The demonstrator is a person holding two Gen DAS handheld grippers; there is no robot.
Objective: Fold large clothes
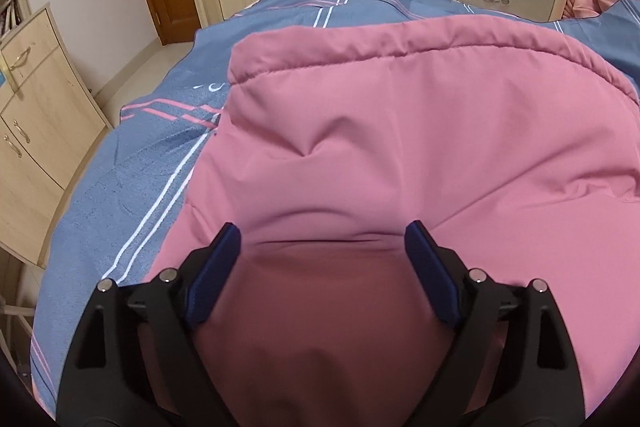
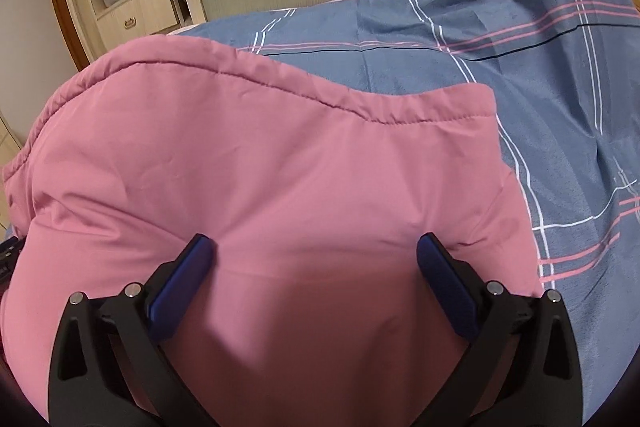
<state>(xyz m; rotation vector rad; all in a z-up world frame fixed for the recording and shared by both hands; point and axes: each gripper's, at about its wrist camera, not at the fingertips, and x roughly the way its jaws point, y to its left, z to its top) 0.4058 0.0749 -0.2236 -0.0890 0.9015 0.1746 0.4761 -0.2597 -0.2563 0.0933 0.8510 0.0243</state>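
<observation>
Both jaws wide, gripping nothing. Jacket (image 1: 400, 147) lies on bed (image 1: 140, 167) directly below left gripper (image 1: 322, 239) and right gripper (image 2: 316, 247), hem farthest away.

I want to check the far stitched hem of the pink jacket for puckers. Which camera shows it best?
The right wrist view: the stitched hem of the pink jacket runs nearly whole across the frame, gathers visible. The left wrist view shows the same hem, with its right end less clear.
</observation>
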